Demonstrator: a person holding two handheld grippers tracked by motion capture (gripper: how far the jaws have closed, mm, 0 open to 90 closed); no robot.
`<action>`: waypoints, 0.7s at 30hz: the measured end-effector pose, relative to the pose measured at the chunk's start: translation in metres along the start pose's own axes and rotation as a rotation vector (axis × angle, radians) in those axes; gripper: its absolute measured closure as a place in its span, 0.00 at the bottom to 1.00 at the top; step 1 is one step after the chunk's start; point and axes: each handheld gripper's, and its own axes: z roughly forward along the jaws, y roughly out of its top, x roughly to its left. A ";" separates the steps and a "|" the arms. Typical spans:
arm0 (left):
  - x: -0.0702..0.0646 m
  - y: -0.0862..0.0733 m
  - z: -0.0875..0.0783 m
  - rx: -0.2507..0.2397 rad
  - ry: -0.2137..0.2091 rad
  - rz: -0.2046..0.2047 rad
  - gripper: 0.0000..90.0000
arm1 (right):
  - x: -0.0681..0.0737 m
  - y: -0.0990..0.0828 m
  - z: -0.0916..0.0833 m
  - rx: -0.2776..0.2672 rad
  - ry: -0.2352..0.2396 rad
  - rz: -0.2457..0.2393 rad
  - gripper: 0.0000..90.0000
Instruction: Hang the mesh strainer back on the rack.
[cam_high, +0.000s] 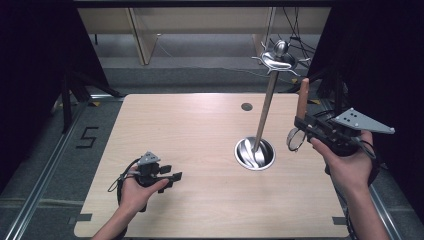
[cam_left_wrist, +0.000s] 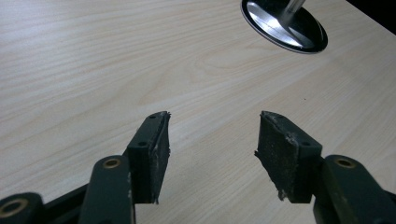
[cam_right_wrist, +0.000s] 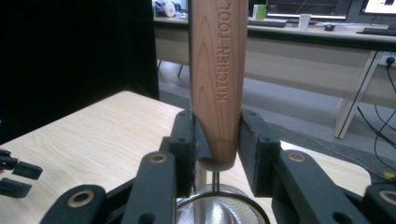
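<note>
A small strainer with a wooden handle (cam_high: 303, 95) stands upright at the table's right edge, its mesh bowl (cam_high: 295, 139) hanging below. My right gripper (cam_high: 301, 123) is shut on the handle's lower end. In the right gripper view the handle (cam_right_wrist: 218, 70) reads "KITCHEN TOOL" between the pads, and the mesh bowl (cam_right_wrist: 219, 209) sits under the jaws. A metal hook stand (cam_high: 266, 107) rises from its round base (cam_high: 255, 154), left of the strainer. My left gripper (cam_high: 170, 176) rests open near the table's front left, pointing toward the base (cam_left_wrist: 285, 25); nothing lies between its fingers (cam_left_wrist: 212, 144).
The wooden table (cam_high: 190, 130) has a dark round grommet (cam_high: 246, 106) near its far edge. The stand's hooked top (cam_high: 278, 59) reaches high over the far edge. Black curtains flank both sides. Desks and cables stand behind. A floor mark "5" (cam_high: 86, 136) lies to the left.
</note>
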 end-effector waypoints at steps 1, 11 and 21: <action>0.000 0.000 0.000 -0.001 0.001 -0.003 0.48 | 0.000 0.000 0.000 0.000 0.000 0.000 0.77; 0.000 0.000 0.000 -0.005 0.001 -0.007 0.48 | 0.000 0.005 0.000 -0.024 -0.007 -0.006 0.77; 0.000 0.000 0.000 0.001 0.001 -0.002 0.48 | 0.002 0.009 0.001 -0.047 -0.010 0.009 0.77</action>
